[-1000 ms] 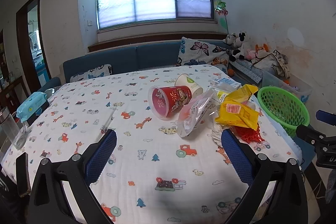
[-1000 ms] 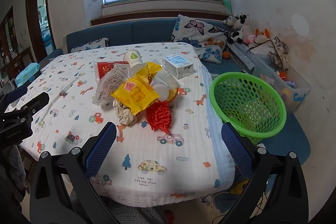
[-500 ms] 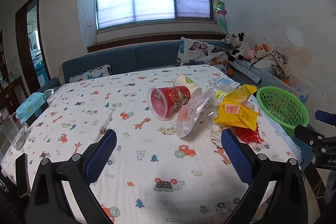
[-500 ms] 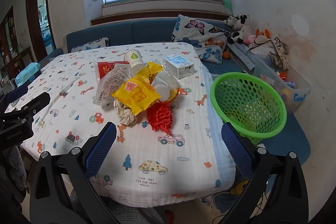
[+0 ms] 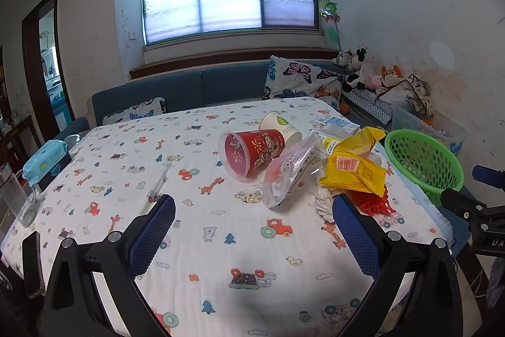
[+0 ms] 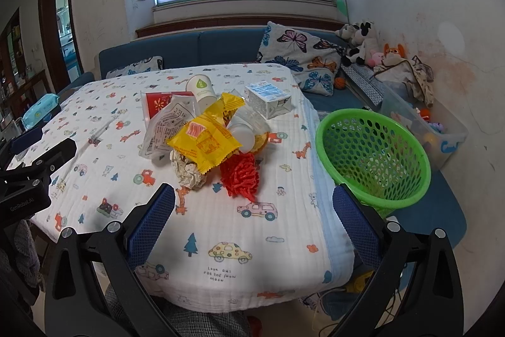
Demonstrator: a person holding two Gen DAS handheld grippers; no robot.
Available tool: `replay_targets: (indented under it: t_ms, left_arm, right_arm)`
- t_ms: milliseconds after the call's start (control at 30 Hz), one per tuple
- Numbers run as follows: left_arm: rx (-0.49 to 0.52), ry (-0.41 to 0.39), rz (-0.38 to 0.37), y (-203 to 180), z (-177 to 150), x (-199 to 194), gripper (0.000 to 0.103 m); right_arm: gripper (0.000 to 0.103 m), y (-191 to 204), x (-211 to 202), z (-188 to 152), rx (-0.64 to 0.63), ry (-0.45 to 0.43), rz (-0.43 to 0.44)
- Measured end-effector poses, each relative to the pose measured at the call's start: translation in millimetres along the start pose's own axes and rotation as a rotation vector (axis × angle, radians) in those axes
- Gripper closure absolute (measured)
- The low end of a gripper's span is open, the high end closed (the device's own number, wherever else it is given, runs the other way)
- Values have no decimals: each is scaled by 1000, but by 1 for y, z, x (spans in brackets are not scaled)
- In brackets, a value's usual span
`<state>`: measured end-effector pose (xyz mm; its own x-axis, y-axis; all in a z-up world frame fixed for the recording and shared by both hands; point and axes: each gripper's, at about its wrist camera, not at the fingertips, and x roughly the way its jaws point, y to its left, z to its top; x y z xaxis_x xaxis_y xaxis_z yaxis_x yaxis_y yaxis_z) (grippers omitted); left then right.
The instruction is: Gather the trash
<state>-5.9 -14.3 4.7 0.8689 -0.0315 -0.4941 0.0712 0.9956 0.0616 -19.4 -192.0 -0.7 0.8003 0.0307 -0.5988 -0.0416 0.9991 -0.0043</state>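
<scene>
Nothing is collected yet, judging by the bare green basket, so this looks like the approach before a first pick. The left gripper is spread wide and empty; ahead of its jaws the red cup lies on its side, long axis slanting, mouth toward the left jaw. The right gripper is likewise released, with the yellow wrapper ahead toward its left jaw and the basket beyond its right jaw. Next move probably calls for reaching forward to the pile
</scene>
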Motion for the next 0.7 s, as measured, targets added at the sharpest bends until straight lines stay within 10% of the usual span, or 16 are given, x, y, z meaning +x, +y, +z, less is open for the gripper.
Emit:
replay_targets:
  t_ms: [700]
  left_arm:
    - [1,12,-16,-2,-1,7,6]
  right_arm:
    - [4,-2,2,0,6,-29,-19]
